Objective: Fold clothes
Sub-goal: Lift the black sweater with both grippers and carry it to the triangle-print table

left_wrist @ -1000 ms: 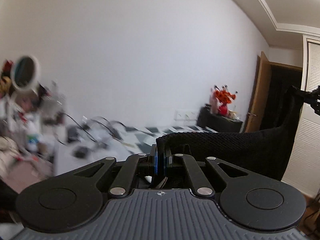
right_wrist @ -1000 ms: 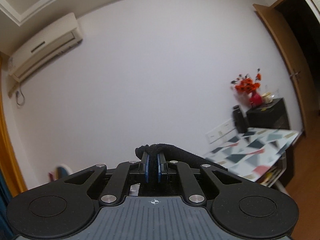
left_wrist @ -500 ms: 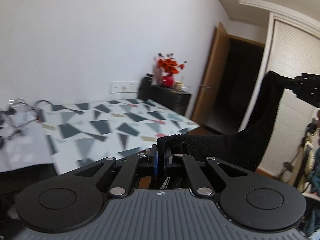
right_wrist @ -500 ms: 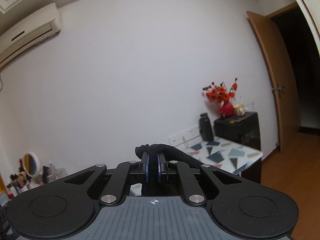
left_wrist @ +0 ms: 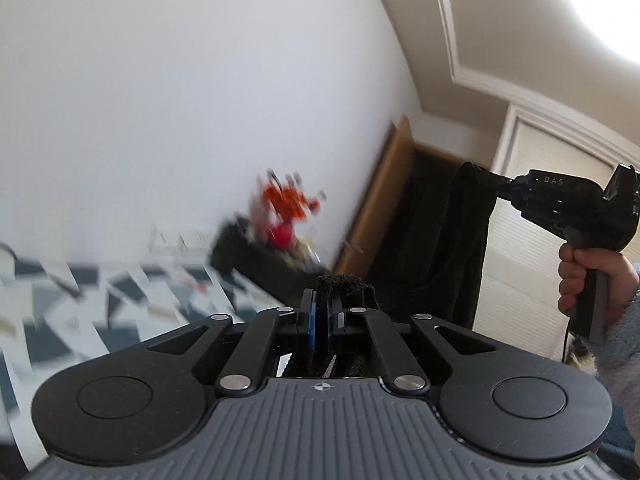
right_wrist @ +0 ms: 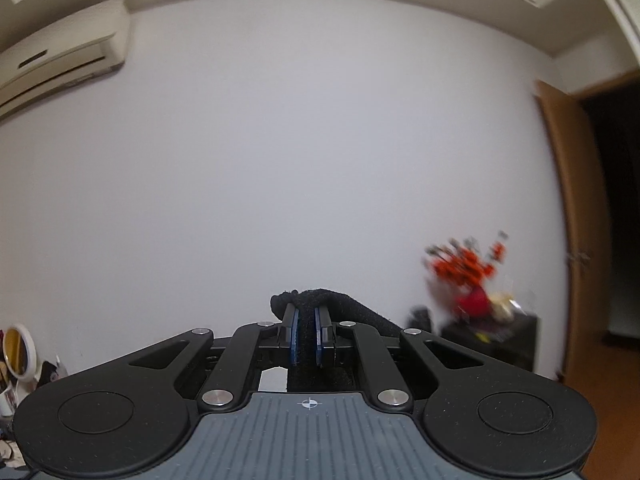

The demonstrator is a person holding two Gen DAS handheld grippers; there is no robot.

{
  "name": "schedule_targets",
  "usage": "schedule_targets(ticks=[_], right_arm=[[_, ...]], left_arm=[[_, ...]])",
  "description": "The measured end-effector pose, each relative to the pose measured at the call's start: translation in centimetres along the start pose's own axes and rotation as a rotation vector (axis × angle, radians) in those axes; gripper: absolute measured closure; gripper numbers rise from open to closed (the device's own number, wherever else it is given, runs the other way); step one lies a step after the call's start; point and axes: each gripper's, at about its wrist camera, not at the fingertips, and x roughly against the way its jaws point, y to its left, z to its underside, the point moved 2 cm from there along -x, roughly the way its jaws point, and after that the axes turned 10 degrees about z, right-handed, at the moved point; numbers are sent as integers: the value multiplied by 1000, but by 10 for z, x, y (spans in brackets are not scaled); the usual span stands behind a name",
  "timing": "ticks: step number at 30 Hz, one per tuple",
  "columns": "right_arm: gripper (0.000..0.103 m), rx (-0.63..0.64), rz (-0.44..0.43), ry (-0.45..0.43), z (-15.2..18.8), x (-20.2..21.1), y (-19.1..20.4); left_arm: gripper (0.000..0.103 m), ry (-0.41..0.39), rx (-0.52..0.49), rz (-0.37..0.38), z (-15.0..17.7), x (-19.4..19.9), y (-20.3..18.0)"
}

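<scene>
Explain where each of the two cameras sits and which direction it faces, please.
Left wrist: sits on the left gripper, shut on the black knit garment; looks level toward the doorway; shows the right gripper and the person's hand.
Right wrist: sits on the right gripper, faces the white wall and air conditioner.
Shared: garment, red flowers.

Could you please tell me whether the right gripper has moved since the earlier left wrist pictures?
Yes. The right gripper, shut on the black garment, now sits further left and higher against the white louvred door.
</scene>
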Motion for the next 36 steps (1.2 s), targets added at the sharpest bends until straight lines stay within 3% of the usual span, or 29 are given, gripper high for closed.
schedule_targets(ticks=[5, 12, 17, 21, 25, 29, 33, 36], right_arm=[[96, 57, -112, -53, -53, -103, 80], [96, 30, -237, -121, -112, -245, 193], [96, -47, -344, -130, -140, -337, 258], [96, -94, -497, -125, -142, -388, 298], [96, -95, -617, -63, -138, -440, 330], [96, -139, -753, 12, -132, -488, 326], [96, -48, -846, 62, -101, -533, 290], [96, 6, -827, 110, -54, -589, 239]], left_arm=[[98, -177, -84, -37, -72, 4, 49], [98, -395, -212, -221, -163, 28, 92], [98, -496, -273, -444, -213, 54, 106], [98, -538, -332, -648, -236, 61, 104], [98, -532, -369, -868, -250, 47, 100], [98, -482, -386, -1029, -238, -16, 89], [98, -339, -325, -1024, -194, -106, 89], [98, -152, -298, -938, -130, -188, 88]])
